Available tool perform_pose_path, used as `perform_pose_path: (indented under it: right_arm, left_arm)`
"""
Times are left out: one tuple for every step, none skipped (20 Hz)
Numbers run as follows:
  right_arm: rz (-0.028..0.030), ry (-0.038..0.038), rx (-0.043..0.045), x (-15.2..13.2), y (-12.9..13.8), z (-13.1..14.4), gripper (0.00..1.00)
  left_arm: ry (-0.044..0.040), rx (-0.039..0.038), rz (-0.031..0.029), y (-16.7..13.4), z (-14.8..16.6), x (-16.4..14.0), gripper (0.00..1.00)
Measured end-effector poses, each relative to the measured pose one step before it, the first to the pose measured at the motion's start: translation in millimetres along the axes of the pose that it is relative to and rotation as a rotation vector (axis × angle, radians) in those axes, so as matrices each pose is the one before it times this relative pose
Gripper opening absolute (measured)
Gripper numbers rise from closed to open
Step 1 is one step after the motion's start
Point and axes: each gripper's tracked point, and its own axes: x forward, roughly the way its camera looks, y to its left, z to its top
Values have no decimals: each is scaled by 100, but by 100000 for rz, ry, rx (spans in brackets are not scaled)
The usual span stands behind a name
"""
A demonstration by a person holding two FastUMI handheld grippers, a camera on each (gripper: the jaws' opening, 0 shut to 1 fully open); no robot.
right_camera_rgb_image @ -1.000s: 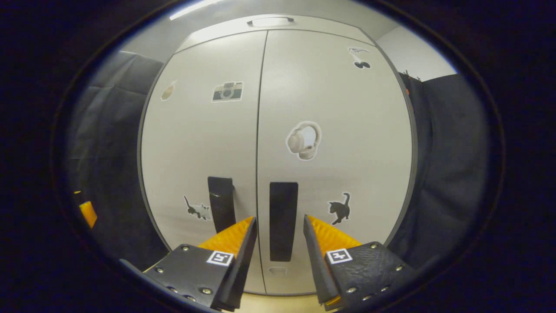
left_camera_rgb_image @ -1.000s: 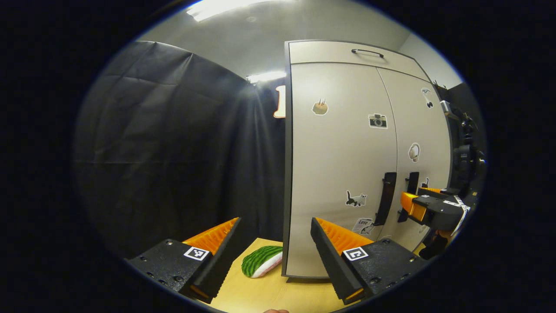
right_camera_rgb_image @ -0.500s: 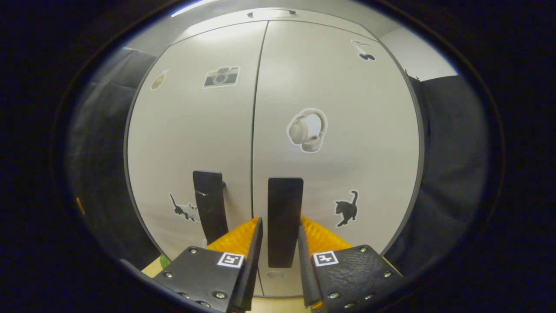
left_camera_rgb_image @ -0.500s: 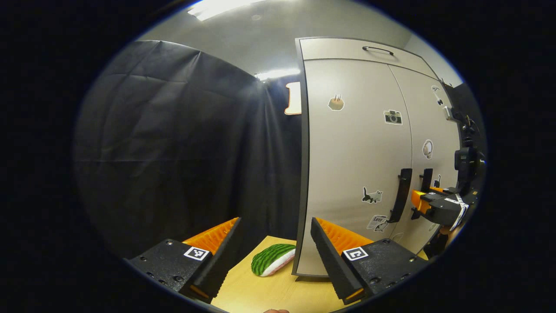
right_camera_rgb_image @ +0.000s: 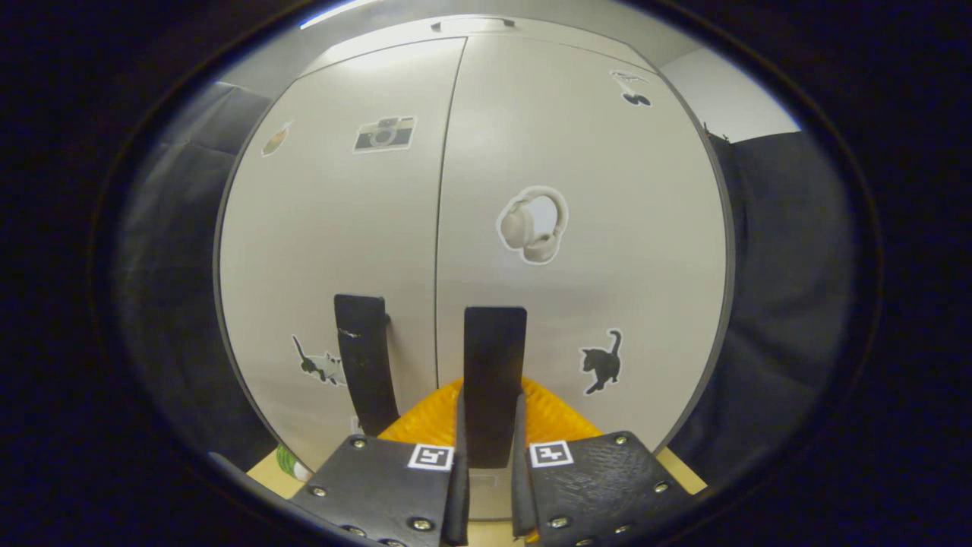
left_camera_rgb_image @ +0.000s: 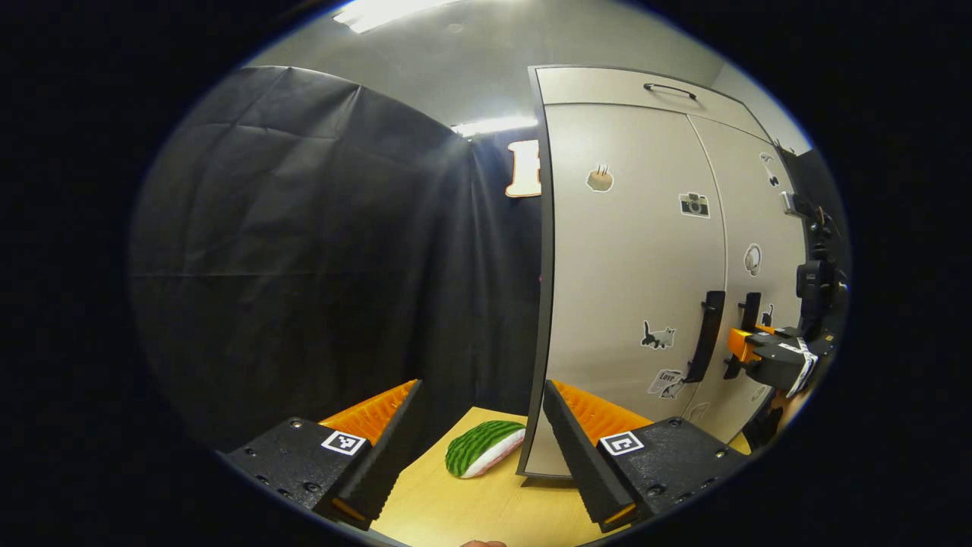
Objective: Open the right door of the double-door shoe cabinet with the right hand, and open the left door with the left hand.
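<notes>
Right gripper (right_camera_rgb_image: 490,425) jaws now clamped on right door handle (right_camera_rgb_image: 493,380); left gripper (left_camera_rgb_image: 480,433) jaws spread.

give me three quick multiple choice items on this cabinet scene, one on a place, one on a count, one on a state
1. Where does the watermelon slice lie?
A. on the wooden surface beside the cabinet's left side
B. on top of the cabinet
C. between the right gripper's fingers

2. How many tall black handles are on the two doors?
A. one
B. two
C. four

3. What state is the right gripper in?
A. wide open, away from the doors
B. closed on the right door handle
C. closed on the left door handle

Answers: 1 A, the left gripper view shows it on the wood by the cabinet's edge. 2 B, one per door. 3 B, both fingers press the handle's sides, and both doors look shut.
</notes>
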Motion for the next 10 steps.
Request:
perform_pose_path:
  right_arm:
    - [1440,-868,-236,-192,0,84,22]
    - [1767,-533,-206,-218,-27,16,22]
    - [1260,-339,163,-197,-36,44,22]
    - [868,-172,282,-149,-32,-23,22]
    - [748,-220,-436,-118,-64,59,22]
    - [976,-223,-377,-125,-23,-26,22]
    - [1287,157,465,-196,-7,9,22]
    - [1513,118,1239,-362,-48,44,22]
    - [1314,79,1147,-295,-15,55,18]
    - [1204,-168,202,-312,-102,-19,22]
  left_arm:
    - [127,-26,-394,-129,-90,-153,96]
    - [243,-66,-422,-114,-89,-72,96]
    - [335,-120,-499,-163,-146,-201,96]
    - [377,-203,-711,-237,-75,-59,96]
    - [446,-196,-805,-305,-123,-117,96]
    - [346,-95,-956,-327,-121,-155,96]
    - [67,42,-887,-124,-41,-107,96]
    - [5,235,-826,-312,-48,-118,96]
    - [105,325,-873,-518,-111,-266,96]
    - [74,195,-774,-323,-20,-90,96]
